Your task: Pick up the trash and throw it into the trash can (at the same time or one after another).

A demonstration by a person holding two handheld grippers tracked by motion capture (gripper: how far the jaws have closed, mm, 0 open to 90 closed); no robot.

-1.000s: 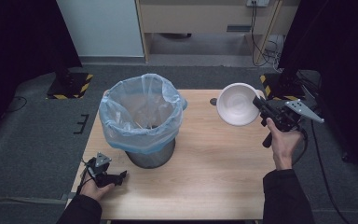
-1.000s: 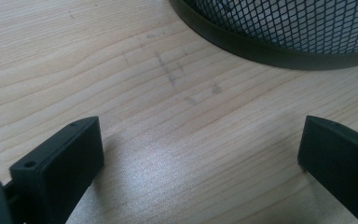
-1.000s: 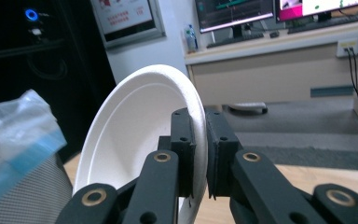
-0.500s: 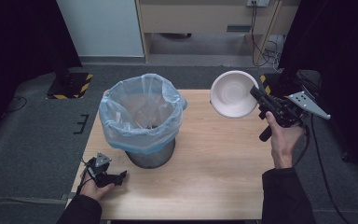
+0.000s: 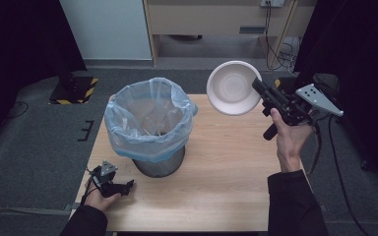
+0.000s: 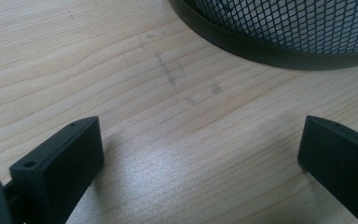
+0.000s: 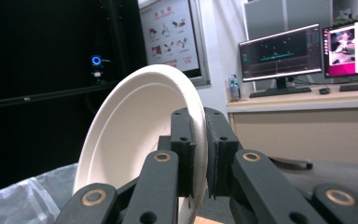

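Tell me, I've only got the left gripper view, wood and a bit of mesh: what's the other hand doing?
Observer: The right gripper is shut on the rim of a white paper bowl, held above the table.
Operator: And that mesh?
Observer: It is the wall of a bin lined with a pale blue plastic bag.
Operator: Is the bowl over the bin?
Observer: No, in the high view it is beside the bin's opening, tilted so its inside faces the camera.
Operator: My own gripper?
Observer: The left gripper is open, on the table's near corner beside the bin.

A wooden table (image 5: 226,172) carries a lined mesh bin (image 5: 150,128).
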